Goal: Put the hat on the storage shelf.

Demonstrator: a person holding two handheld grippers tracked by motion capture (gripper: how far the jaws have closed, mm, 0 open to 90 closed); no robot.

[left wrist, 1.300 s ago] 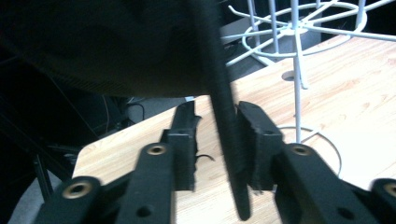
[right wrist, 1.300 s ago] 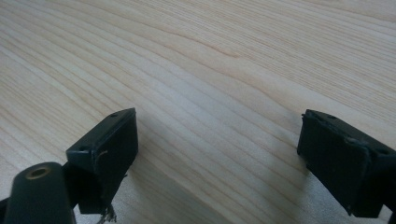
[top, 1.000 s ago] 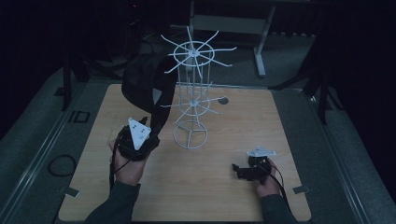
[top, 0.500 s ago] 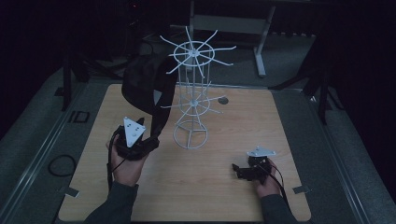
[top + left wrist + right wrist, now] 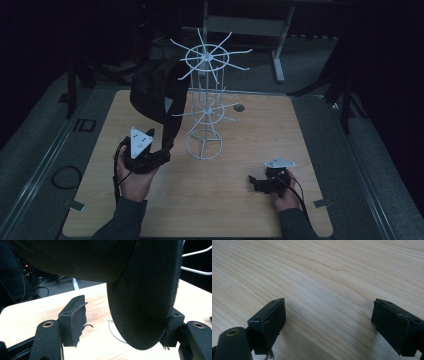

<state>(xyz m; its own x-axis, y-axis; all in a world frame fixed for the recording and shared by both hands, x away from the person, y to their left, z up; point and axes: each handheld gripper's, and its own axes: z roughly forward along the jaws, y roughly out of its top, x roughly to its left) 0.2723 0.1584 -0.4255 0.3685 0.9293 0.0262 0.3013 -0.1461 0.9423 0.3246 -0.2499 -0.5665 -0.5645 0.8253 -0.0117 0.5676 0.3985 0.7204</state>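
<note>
The wooden desk fills mid-frame. A black bag hangs on the white wire rack, upper centre-left. The left hand-held gripper has just been opening, its strap loose between the jaws. The right hand-held gripper, lower right, gapes empty.

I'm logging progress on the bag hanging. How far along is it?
Done: the black bag hangs from an upper arm of the white wire rack. In hand: the left gripper has just been opening, the strap between its jaws. The right gripper rests open on the table. Left: drawing the left gripper clear.
</note>
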